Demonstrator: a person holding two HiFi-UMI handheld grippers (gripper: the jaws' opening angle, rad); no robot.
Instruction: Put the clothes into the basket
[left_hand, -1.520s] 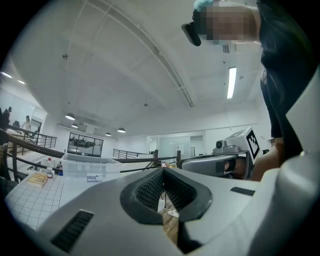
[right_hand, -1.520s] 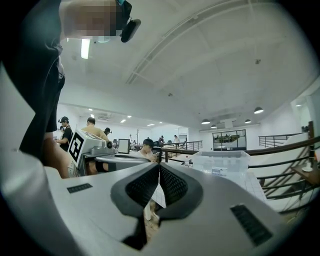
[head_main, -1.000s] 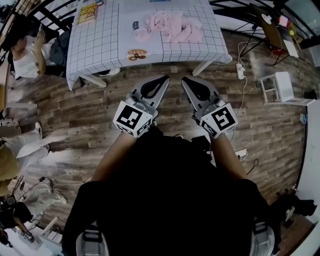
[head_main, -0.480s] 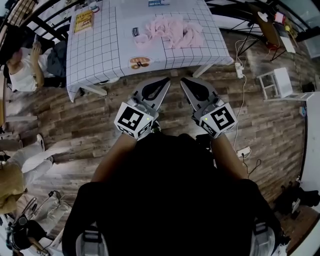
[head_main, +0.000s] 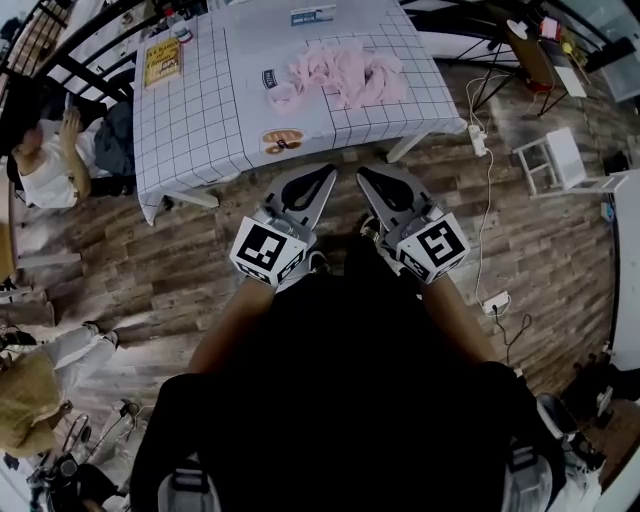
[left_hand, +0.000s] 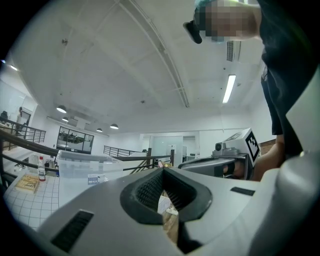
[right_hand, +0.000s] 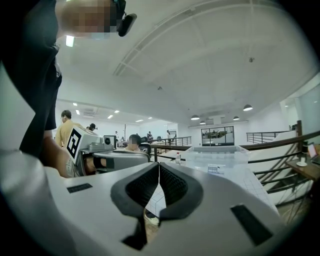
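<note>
A heap of pink clothes (head_main: 345, 75) lies on the table with the white checked cloth (head_main: 200, 120), ahead of me in the head view. A clear plastic basket (left_hand: 82, 165) with a small label stands at the table's far side; the right gripper view also shows this basket (right_hand: 217, 155). My left gripper (head_main: 331, 172) and right gripper (head_main: 361, 173) are held side by side over the wooden floor, just short of the table's near edge. Both are shut with nothing between their pads. The left gripper (left_hand: 162, 170) and right gripper (right_hand: 159, 165) point level toward the table.
A yellow booklet (head_main: 162, 62) and a bottle (head_main: 180, 28) lie at the table's left end, and a round sticker (head_main: 282, 140) sits near its front edge. A person (head_main: 45, 160) sits to the left. A power strip with cable (head_main: 480, 140) and a white stool (head_main: 555, 160) are on the right.
The table and the pink clothes have come lower in the head view, closer to me. Both grippers stay shut and side by side, now nearer the table's edge.
</note>
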